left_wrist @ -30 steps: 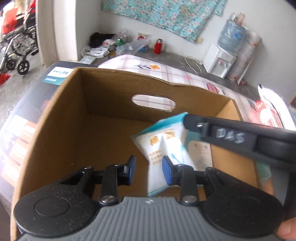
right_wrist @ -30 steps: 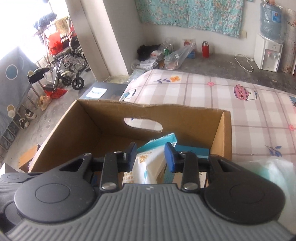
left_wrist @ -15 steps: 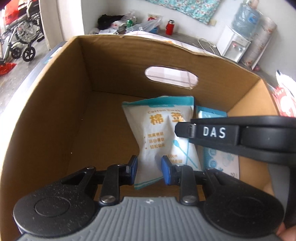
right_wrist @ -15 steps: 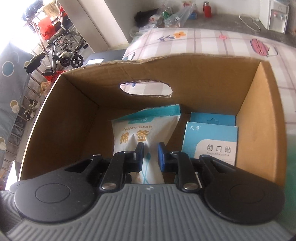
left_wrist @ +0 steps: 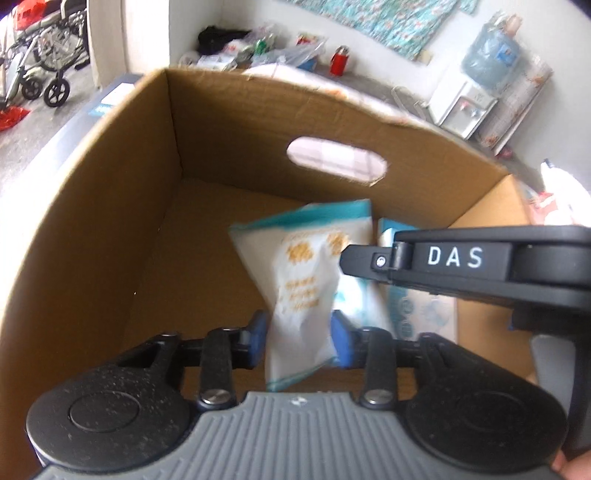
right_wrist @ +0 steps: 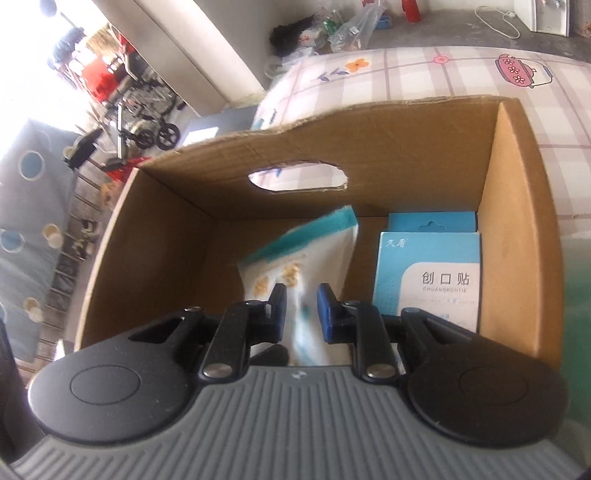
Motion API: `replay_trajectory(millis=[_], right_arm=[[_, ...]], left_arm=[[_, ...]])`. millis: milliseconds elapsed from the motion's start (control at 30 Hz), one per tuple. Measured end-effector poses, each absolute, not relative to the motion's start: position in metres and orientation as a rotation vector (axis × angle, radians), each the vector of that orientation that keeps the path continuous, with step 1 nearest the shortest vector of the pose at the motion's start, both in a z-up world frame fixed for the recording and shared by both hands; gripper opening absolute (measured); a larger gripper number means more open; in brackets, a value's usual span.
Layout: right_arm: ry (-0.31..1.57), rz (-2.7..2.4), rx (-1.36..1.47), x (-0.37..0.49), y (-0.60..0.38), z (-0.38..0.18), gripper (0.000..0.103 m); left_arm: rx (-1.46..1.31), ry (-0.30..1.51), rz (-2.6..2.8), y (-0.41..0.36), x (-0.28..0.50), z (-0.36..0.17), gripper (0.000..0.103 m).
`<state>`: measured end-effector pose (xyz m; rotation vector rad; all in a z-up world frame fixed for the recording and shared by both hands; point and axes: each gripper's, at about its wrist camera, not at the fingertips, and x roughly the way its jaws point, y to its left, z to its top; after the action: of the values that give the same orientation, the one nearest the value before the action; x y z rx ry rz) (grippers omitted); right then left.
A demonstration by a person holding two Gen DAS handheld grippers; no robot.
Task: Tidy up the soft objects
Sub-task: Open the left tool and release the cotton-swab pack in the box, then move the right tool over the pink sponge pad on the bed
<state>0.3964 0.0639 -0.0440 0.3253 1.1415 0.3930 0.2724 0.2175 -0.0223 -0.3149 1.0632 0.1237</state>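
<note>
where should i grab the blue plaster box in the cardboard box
Grip the plaster box across its two long side edges near the top, coming straight down from above. It lies flat close beside the right wall of the cardboard box, so a sideways approach is blocked, and the cotton swab bag crowds its left edge.

Looks like a lived-in room of a home, used partly for storage. Shows a bare grey concrete floor [right_wrist: 461, 33] and white walls, with a floral turquoise cloth [left_wrist: 373, 22] hung on the far wall. Holds a water dispenser [left_wrist: 461, 107] topped by a blue bottle in the corner, a red flask [left_wrist: 339, 61] and loose plastic bags [right_wrist: 354, 27] on the floor. Has a checked cover with a teapot print [right_wrist: 517, 72] spread beneath a cardboard box [right_wrist: 517, 229]. Opens at the left onto a bright doorway with a folded wheelchair [left_wrist: 44, 70].
</note>
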Motion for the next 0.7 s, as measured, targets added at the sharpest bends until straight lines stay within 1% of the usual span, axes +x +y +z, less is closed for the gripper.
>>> replay_trajectory(millis=[33, 167, 400, 567, 700], right_arm=[[1.131, 0.406, 0.344, 0.392, 0.06, -0.04, 0.019], [1.061, 0.464, 0.402, 0.37, 0.038, -0.015, 0.027], [0.929, 0.508, 0.44, 0.323, -0.032, 0.043, 0.03], [0.851, 0.445, 0.434, 0.287, -0.111, 0.079, 0.032], [0.817, 0.334, 0.44, 0.26, -0.187, 0.091, 0.034]], left_arm=[[-0.312, 1.05, 0.12, 0.215, 0.269, -0.017, 0.054], [-0.297, 0.996, 0.085, 0.204, 0.255, 0.004, 0.061], [-0.262, 0.91, -0.009, 0.163, 0.237, 0.042, 0.065], [-0.2, 0.864, -0.142, 0.105, 0.228, 0.067, 0.066], [-0.144, 0.848, -0.277, 0.043, 0.227, 0.072, 0.066]])
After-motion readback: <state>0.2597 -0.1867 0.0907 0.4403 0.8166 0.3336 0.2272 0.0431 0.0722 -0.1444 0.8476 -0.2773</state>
